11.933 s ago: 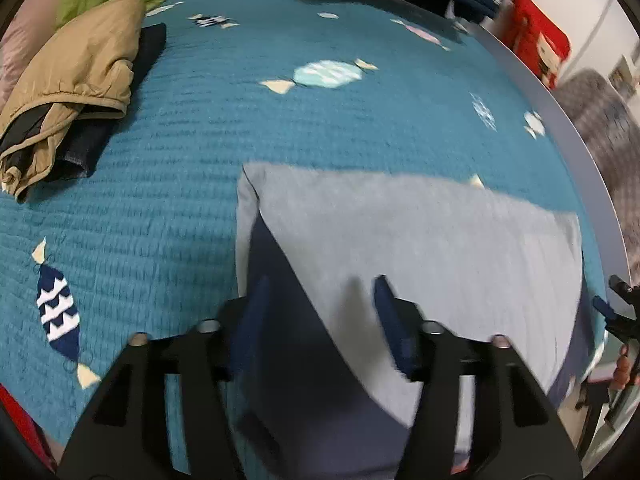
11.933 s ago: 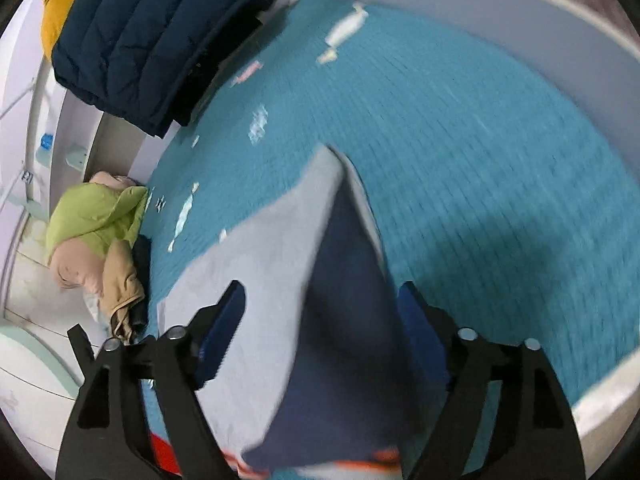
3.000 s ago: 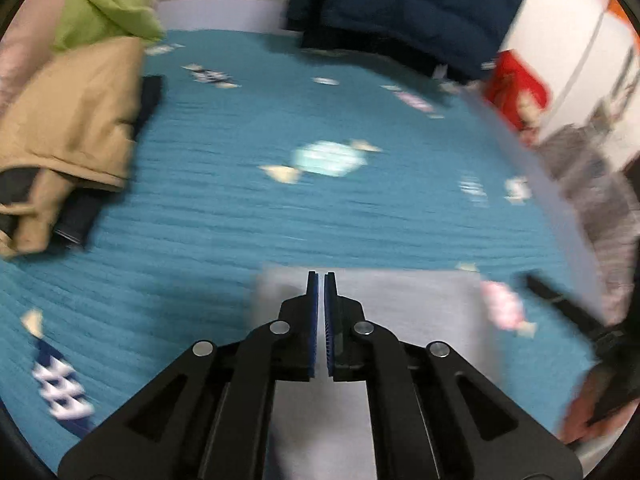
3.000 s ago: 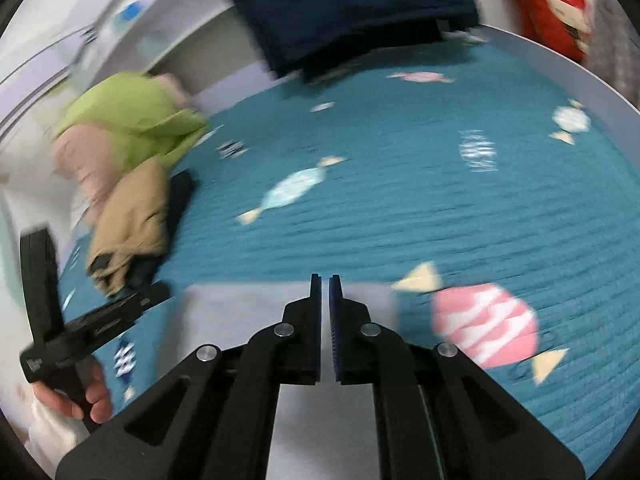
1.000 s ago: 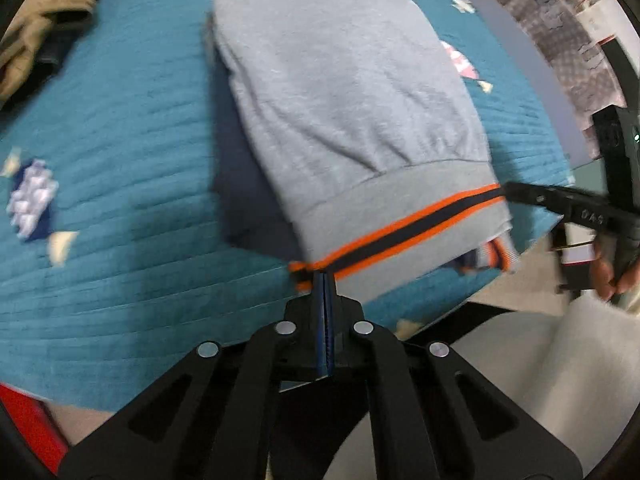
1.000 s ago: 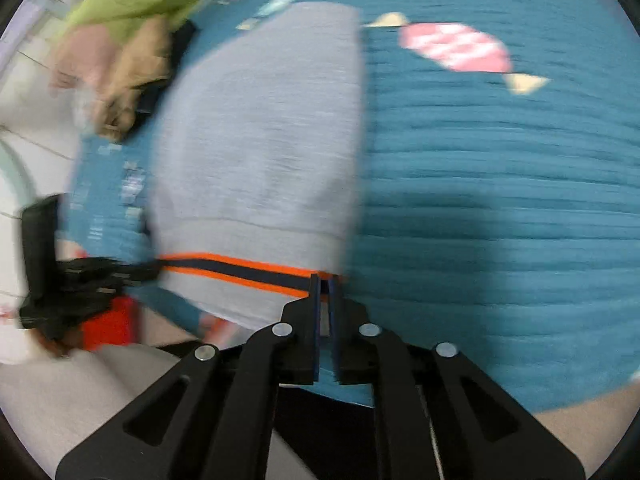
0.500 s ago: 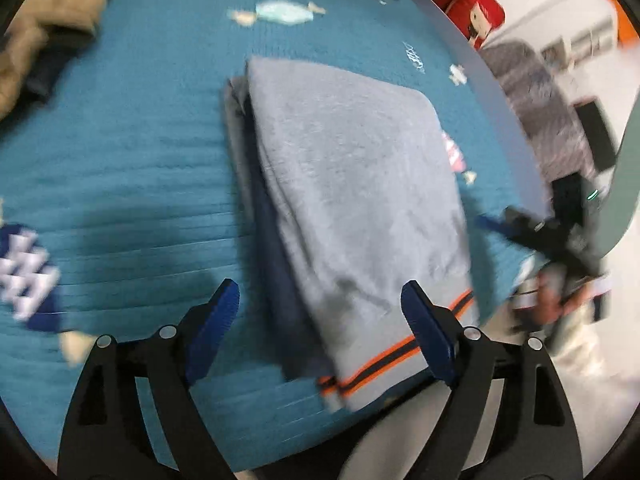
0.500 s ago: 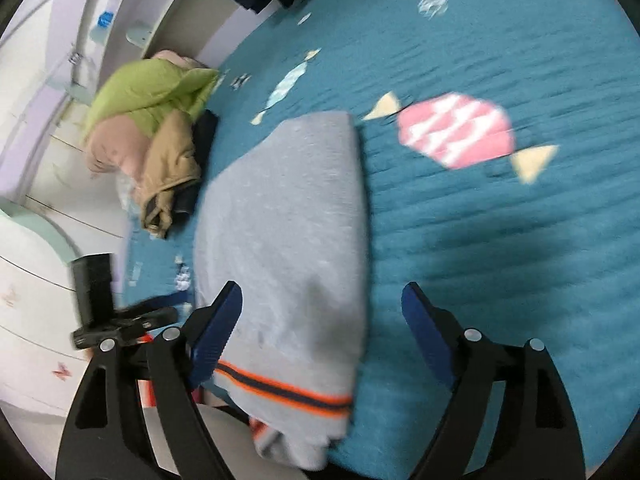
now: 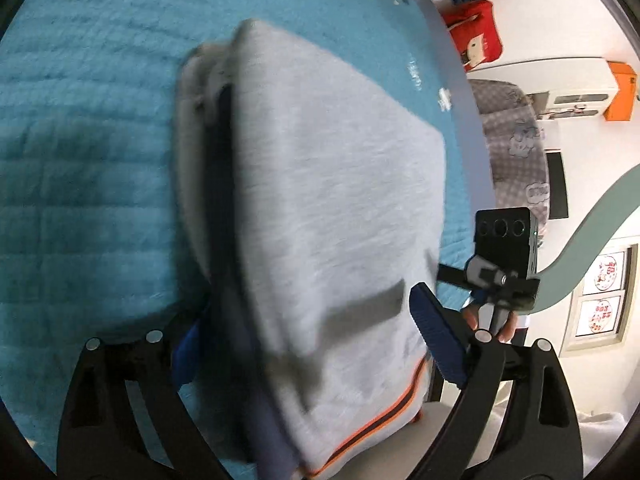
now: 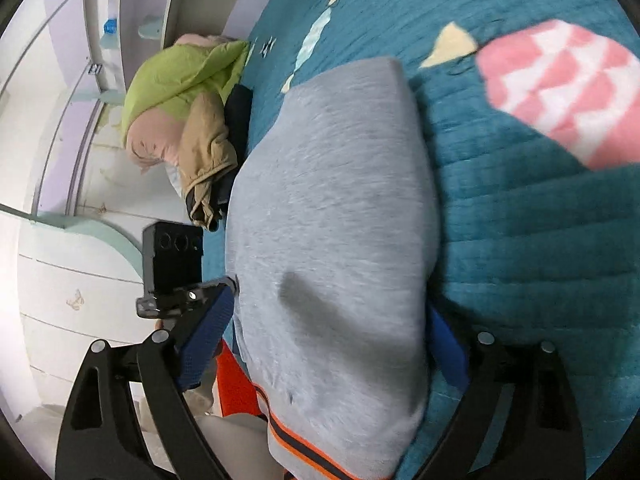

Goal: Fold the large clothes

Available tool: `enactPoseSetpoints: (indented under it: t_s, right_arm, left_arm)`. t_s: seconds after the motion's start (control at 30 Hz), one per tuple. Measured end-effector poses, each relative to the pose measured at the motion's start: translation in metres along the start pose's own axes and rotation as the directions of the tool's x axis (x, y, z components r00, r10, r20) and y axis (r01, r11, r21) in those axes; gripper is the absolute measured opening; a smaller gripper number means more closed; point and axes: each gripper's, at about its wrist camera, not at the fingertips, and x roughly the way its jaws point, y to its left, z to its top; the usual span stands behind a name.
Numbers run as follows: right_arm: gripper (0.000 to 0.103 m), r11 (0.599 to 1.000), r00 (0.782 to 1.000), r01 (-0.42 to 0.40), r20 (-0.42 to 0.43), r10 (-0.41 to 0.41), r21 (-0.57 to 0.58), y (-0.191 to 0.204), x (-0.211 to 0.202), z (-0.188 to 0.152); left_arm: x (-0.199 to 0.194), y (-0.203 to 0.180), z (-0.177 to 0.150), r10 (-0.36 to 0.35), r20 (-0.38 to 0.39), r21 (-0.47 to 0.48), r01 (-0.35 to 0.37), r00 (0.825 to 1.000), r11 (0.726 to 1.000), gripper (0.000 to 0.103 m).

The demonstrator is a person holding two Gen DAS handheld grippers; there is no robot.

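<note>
Left wrist view: quilted teal bedspread (image 9: 80, 128), ribbed stitching, lies at left. The left gripper (image 9: 316, 344) has its blue-padded fingers (image 9: 436, 340) spread wide, released, straddling the near end of the folded grey sweatshirt (image 9: 332, 200). The garment is soft fleece, folded to a rough rectangle, with a navy layer along its left edge and an orange-and-dark striped hem hanging over the bed's edge.

Right wrist view: a pile of green, pink and tan jackets (image 10: 188, 112) sits at far left. The right gripper (image 10: 324, 344) is likewise released, fingers (image 10: 208, 328) wide apart either side of the sweatshirt. A pink-and-white candy print (image 10: 568, 96) marks the bedspread at right.
</note>
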Motion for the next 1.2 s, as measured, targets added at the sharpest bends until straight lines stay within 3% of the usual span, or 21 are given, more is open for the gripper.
enactPoseSetpoints:
  t_s: [0.07,0.13,0.2,0.23,0.27,0.37,0.43,0.53,0.8,1.2]
  right_arm:
    - [0.088,0.998,0.998,-0.062,0.033,0.062,0.010,0.002,-0.008,-0.004]
    - [0.086,1.000,0.999,-0.023,0.046,0.023,0.011,0.000,-0.008,-0.008]
    - [0.072,0.995,0.994,0.102,0.048,-0.102,0.008,-0.003,0.002,-0.012]
    - [0.057,0.984,0.982,0.180,0.060,-0.180,-0.007,0.001,0.006,-0.014]
    - [0.054,0.974,0.971,0.226,0.081,-0.223,-0.022,0.009,0.006,-0.017]
    - [0.037,0.958,0.958,0.264,0.143,-0.247,-0.114,0.034,-0.003,-0.026]
    - [0.033,0.971,0.967,0.214,0.162,-0.196,-0.103,0.039,-0.012,-0.029]
    - [0.031,0.964,0.962,0.229,0.181,-0.203,-0.134,0.051,-0.016,-0.034]
    - [0.031,0.965,0.974,0.169,0.183,-0.133,-0.199,0.097,-0.015,-0.019]
    - [0.031,0.939,0.986,0.133,0.142,-0.092,-0.317,0.214,0.080,0.038]
  left_arm:
    - [0.007,-0.010,-0.001,0.034,0.009,0.031,-0.034,0.999,0.999,0.082]
    - [0.011,-0.020,-0.006,0.093,0.029,0.077,-0.095,0.995,0.992,0.077]
    - [0.012,-0.019,-0.007,0.094,0.048,0.053,-0.096,0.994,0.994,0.069]
    - [0.011,-0.018,-0.007,0.096,0.052,0.031,-0.097,0.994,0.995,0.068]
    - [0.011,-0.020,-0.007,0.110,0.058,0.028,-0.112,0.992,0.993,0.064]
    - [0.001,-0.037,-0.018,0.191,0.134,0.093,-0.205,0.972,0.974,0.055]
    - [-0.004,-0.044,-0.024,0.203,0.165,0.102,-0.222,0.965,0.970,0.053]
    - [-0.016,-0.053,-0.028,0.197,0.191,0.108,-0.220,0.962,0.969,0.050]
    - [-0.072,-0.066,-0.028,0.192,0.296,0.106,-0.232,0.936,0.967,0.049]
    - [-0.205,-0.045,-0.003,0.262,0.416,0.066,-0.316,0.871,0.946,0.049]
